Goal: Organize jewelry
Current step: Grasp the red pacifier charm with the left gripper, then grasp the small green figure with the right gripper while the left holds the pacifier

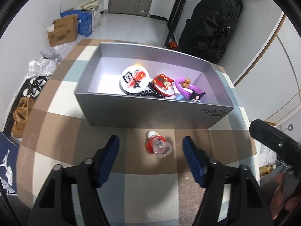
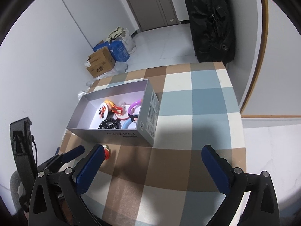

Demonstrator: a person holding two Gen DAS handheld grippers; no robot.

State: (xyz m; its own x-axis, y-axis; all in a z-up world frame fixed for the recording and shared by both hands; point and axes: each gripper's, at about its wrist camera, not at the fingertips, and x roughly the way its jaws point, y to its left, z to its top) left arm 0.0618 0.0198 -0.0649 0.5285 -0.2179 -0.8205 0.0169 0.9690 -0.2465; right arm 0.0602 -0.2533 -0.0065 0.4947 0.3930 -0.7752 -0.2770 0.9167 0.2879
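Note:
A grey open box [image 1: 150, 109] stands on the checkered table and holds a round white badge [image 1: 134, 79], a red charm [image 1: 163, 84], a black bead bracelet [image 1: 150, 92] and purple rings with a dark figure [image 1: 188, 89]. A small red and clear trinket [image 1: 157, 144] lies on the table just in front of the box. My left gripper [image 1: 151, 146] is open, its fingers either side of the trinket, a little short of it. My right gripper [image 2: 153, 155] is open and empty above bare table right of the trinket [image 2: 107, 151]. The box also shows in the right wrist view [image 2: 120, 133].
The checkered tablecloth [image 2: 197, 98] covers the table, whose right and far edges are close. A black bag [image 1: 210, 22] stands beyond the table. Cardboard and blue boxes [image 1: 64, 31], plastic bags and shoes lie on the floor to the left.

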